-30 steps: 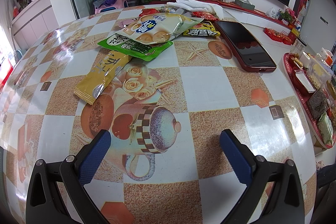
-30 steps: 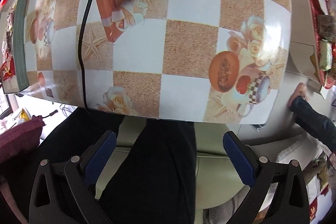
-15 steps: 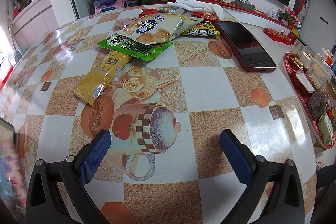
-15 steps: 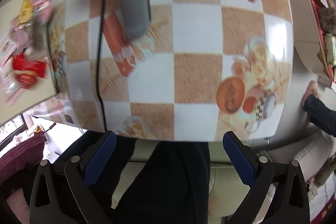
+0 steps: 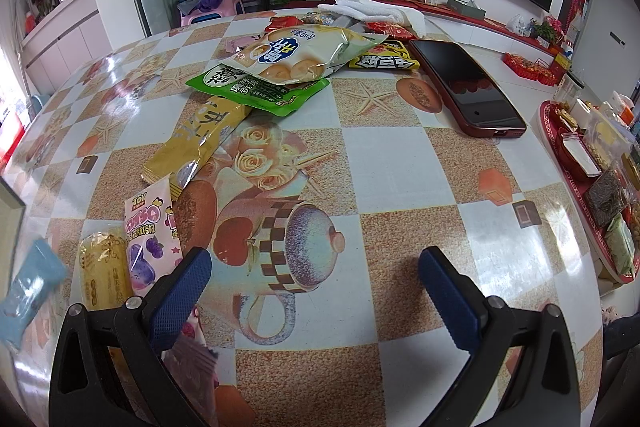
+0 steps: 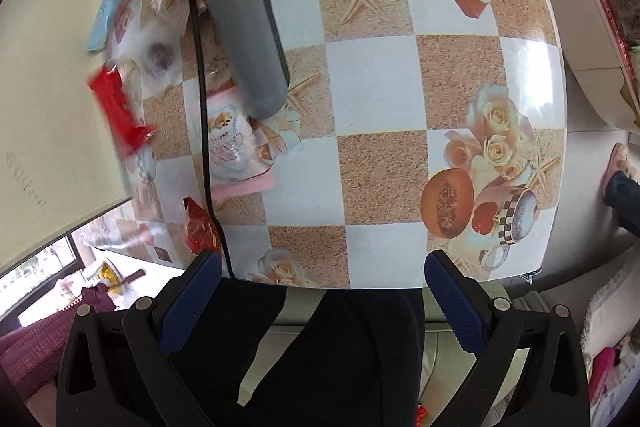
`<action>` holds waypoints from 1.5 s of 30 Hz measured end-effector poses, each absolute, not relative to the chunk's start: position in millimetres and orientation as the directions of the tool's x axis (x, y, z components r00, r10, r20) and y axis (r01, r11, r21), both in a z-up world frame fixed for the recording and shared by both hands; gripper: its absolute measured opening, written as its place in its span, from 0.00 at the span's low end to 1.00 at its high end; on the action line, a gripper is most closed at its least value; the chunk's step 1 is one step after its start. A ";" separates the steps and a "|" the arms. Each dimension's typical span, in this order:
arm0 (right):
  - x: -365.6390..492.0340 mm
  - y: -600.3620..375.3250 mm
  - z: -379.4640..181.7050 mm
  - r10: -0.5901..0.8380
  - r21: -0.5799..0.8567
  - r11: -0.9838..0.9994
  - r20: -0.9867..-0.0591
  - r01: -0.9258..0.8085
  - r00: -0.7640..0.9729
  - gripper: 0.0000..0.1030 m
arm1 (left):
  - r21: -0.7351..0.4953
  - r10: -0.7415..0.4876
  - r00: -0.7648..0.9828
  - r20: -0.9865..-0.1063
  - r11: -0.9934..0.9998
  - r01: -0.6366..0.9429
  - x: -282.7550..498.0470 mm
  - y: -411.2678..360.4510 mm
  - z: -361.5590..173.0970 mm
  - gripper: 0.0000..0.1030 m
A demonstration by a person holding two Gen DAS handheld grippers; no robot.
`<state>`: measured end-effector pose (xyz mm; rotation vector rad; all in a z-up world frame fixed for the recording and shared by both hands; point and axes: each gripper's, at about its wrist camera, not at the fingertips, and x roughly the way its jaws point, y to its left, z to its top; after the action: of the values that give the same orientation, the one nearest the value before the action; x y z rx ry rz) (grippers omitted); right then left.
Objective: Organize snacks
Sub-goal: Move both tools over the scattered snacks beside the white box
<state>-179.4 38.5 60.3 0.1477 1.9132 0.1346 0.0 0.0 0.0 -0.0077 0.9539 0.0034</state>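
Note:
In the left wrist view my left gripper (image 5: 316, 267) hovers open over the patterned table (image 5: 384, 167), holding nothing. A pile of snacks lies far ahead: a cream biscuit bag (image 5: 296, 55) on a green bag (image 5: 256, 91), with a yellow bar (image 5: 200, 139) nearer. Beside my left finger lie a pink pack (image 5: 148, 227), a small yellow pack (image 5: 104, 275) and a blurred blue pack (image 5: 28, 287). My right gripper (image 6: 322, 275) is open and empty over the table's near edge. Left of it lie a pink pack (image 6: 236, 155), a red packet (image 6: 200, 227) and a blurred red packet (image 6: 120, 111).
A dark phone (image 5: 468, 87) lies at the right back, a white towel (image 5: 372, 9) behind the pile. A red tray (image 5: 560, 155) of snacks stands off the right edge. A beige box (image 6: 40, 107) fills the left. A grey handle (image 6: 248, 39) and black cable (image 6: 204, 147) cross the table.
Several packets have spilled onto the table at the left, some still blurred in motion. The beige box has come closer in the right wrist view. Both grippers stay open.

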 end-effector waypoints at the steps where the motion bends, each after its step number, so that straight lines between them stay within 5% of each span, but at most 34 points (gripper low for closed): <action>1: -177.4 36.7 59.9 0.176 0.170 0.984 -0.925 0.047 -0.337 0.99 | -0.005 -0.001 0.579 -0.816 1.000 -0.006 0.0 0.0 0.0 1.00; 39: -229.3 -34.9 66.3 0.163 0.132 0.984 -0.936 0.116 -0.313 0.99 | -0.006 0.000 0.578 -0.816 1.000 -0.007 0.1 0.2 0.0 1.00; 45: -223.9 -48.3 68.4 0.162 0.125 0.983 -0.939 0.137 -0.304 0.99 | -0.031 -0.047 0.357 -0.933 0.998 0.050 20.2 1.6 1.1 1.00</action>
<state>-223.9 -48.3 68.4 0.2163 1.8853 0.0253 20.2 1.6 1.1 0.0029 1.2042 -0.0630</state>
